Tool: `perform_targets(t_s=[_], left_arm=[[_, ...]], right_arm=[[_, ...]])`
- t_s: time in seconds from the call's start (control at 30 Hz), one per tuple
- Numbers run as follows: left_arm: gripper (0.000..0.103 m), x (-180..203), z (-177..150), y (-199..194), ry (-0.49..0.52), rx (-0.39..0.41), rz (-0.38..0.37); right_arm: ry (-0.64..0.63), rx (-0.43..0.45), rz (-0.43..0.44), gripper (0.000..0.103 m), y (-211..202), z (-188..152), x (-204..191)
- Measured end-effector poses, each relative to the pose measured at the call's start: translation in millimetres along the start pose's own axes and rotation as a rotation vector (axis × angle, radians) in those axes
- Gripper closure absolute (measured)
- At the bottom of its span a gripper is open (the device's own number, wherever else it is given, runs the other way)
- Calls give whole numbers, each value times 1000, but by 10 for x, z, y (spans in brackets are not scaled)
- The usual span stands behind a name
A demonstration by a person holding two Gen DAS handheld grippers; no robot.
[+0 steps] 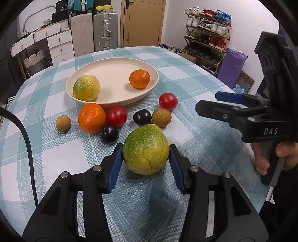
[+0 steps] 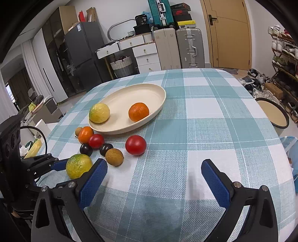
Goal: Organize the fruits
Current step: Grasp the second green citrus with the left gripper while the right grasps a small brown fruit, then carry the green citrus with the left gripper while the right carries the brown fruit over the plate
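Checked teal-and-white tablecloth (image 1: 55, 158) carries scattered fruit; left gripper (image 1: 146, 155) clamps the mottled green-yellow round fruit (image 1: 146, 149). Lift straight, then clear the cream oval plate (image 1: 111, 62) rim. Right gripper (image 2: 154, 178) gapes, holding nothing.

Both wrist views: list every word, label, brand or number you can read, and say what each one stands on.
"DAS": white letters on the black body of the right tool, seen in the left wrist view.
"30" or "38", last digit unclear: a label on the black container on the dresser.
A red swoosh logo, no readable word: a black shoebox above the suitcases.
The label on the grey fridge: too small to read.
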State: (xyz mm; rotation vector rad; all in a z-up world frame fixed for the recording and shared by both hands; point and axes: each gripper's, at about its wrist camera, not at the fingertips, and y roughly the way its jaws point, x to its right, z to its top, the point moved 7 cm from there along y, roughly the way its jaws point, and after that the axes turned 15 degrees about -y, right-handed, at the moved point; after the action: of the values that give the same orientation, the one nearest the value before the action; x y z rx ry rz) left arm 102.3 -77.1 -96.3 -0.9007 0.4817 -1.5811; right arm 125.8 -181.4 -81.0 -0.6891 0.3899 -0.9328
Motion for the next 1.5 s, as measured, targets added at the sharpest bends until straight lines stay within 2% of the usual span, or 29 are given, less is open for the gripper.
perform_targets(t_s=[0.23,0.4,0.47,0.53,0.6,0.77,0.83,1.5], left_arm=[[57,-88,107,-136,-24,55,-1],[57,-250,228,-281,-60,112,25],[57,-333,266,-326,-75,128,38],[57,-419,299,-363,-93,137,42],[57,-503,322,-395,-111,143,47],[57,-663,346,-415,-142,144,58],[57,-709,347,-415,-151,143,61],[57,-797,354,-361,-172,138,65]], right_arm=[[11,-17,4,0,34,-7,-11],[-46,-52,43,1,148,5,-206],[-70,-62,72,4,193,26,-314],[-96,-78,104,16,242,44,-420],[-112,-90,120,23,283,54,-503],[-142,-100,173,34,344,81,-659],[-156,-107,182,42,369,93,-698],[-255,-139,116,72,485,91,-733]])
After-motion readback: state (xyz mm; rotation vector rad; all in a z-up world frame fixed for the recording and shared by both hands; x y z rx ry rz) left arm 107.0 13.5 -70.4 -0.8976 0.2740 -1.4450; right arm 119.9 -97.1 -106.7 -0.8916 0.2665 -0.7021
